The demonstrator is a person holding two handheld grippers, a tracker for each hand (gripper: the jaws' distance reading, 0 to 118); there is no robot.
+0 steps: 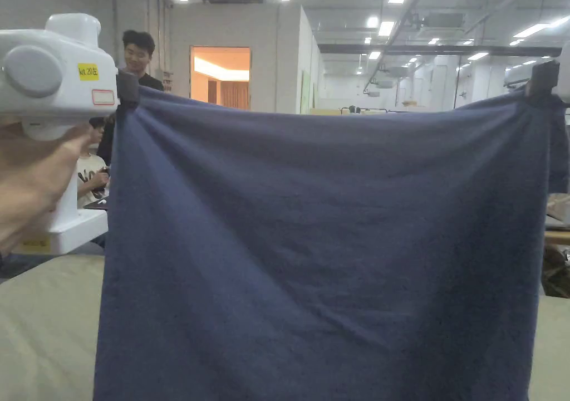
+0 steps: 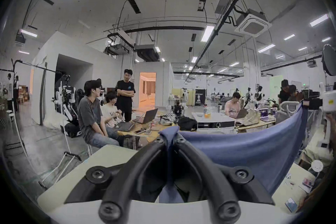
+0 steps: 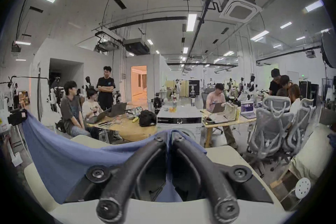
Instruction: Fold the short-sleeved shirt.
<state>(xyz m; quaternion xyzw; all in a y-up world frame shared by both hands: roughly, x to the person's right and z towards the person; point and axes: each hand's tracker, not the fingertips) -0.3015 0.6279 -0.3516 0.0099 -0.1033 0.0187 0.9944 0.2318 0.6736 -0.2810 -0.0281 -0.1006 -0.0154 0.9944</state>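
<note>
A dark blue short-sleeved shirt point(image 1: 328, 240) hangs spread wide in the air in front of me, above the pale table point(image 1: 44, 329). My left gripper point(image 1: 127, 87) pinches its upper left corner and my right gripper point(image 1: 541, 79) pinches its upper right corner. In the left gripper view both black jaws are closed on a bunched fold of the shirt point(image 2: 254, 155) at the left gripper point(image 2: 170, 138). The right gripper view shows the same: the right gripper point(image 3: 169, 137) is shut on the blue shirt point(image 3: 60, 151), which stretches left toward the other gripper. The lower hem runs below the head view's frame.
The beige table point(image 3: 236, 160) lies beneath the shirt. Beyond it, several people sit at wooden desks point(image 3: 131, 128) with laptops, and one person point(image 1: 138, 57) stands at the back left. Grey office chairs point(image 3: 272, 126) stand to the right.
</note>
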